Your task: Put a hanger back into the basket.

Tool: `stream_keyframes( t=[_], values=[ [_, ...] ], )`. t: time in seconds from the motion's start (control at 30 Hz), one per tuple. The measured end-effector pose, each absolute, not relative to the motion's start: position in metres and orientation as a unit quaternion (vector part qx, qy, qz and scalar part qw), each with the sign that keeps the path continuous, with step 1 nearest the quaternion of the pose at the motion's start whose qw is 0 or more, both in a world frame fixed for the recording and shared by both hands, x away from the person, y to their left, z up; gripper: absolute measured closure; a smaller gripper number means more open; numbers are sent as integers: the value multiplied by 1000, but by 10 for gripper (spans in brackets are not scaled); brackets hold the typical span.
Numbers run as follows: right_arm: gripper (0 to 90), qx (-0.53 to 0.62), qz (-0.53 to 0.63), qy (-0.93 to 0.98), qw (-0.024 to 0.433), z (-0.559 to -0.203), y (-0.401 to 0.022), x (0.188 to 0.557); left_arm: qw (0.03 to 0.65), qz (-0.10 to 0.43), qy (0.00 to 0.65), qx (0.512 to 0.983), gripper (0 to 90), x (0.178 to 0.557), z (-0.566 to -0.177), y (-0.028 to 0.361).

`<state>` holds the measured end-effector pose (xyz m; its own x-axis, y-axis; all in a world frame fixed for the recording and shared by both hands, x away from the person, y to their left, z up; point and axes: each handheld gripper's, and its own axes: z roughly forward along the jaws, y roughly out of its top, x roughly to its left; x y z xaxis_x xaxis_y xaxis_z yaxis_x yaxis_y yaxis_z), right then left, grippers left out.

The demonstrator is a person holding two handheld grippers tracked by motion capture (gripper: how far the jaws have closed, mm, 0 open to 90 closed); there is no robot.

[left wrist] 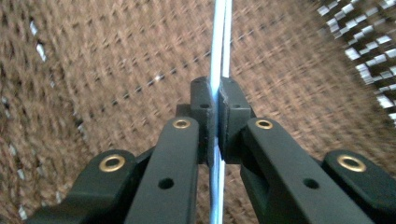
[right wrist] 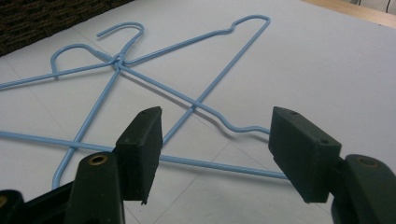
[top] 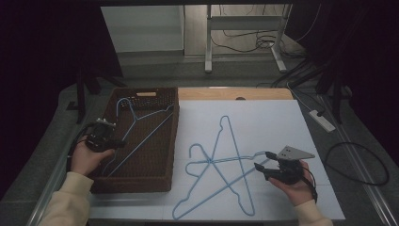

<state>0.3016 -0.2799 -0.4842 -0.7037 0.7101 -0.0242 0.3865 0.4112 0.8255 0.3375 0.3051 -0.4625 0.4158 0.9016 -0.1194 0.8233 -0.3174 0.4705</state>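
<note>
A blue wire hanger (top: 146, 139) lies slanted inside the dark wicker basket (top: 141, 184) at the left. My left gripper (top: 118, 143) reaches in over the basket's left rim and is shut on one of its wires. In the left gripper view the pads (left wrist: 232, 114) pinch the blue wire (left wrist: 219, 42) over the basket weave. Two more blue hangers (top: 209, 161) lie crossed on the white board (top: 282, 122). My right gripper (top: 262, 160) stands open just to their right. In the right gripper view a bent hanger shoulder (right wrist: 233, 128) lies between its pads (right wrist: 140, 144), untouched.
A wooden table strip (top: 235, 93) runs behind the white board. Beyond the table are a desk frame (top: 244, 42) and cables on the floor. A power strip (top: 322, 120) lies off the right edge. The basket's right wall borders the crossed hangers.
</note>
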Motion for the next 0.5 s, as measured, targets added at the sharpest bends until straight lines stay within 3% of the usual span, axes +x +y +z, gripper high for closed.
stream_keyframes(
  t=[0.23,0.4,0.5],
  values=[
    [357,333,424,821,188,-486,-277,302,194,98,543,811,831,342,-468,301],
    [357,333,423,821,187,-486,-277,302,189,137,545,805,587,340,-465,301],
    [356,334,424,821,187,-486,-277,302,216,159,542,797,512,332,-457,301]
  ],
)
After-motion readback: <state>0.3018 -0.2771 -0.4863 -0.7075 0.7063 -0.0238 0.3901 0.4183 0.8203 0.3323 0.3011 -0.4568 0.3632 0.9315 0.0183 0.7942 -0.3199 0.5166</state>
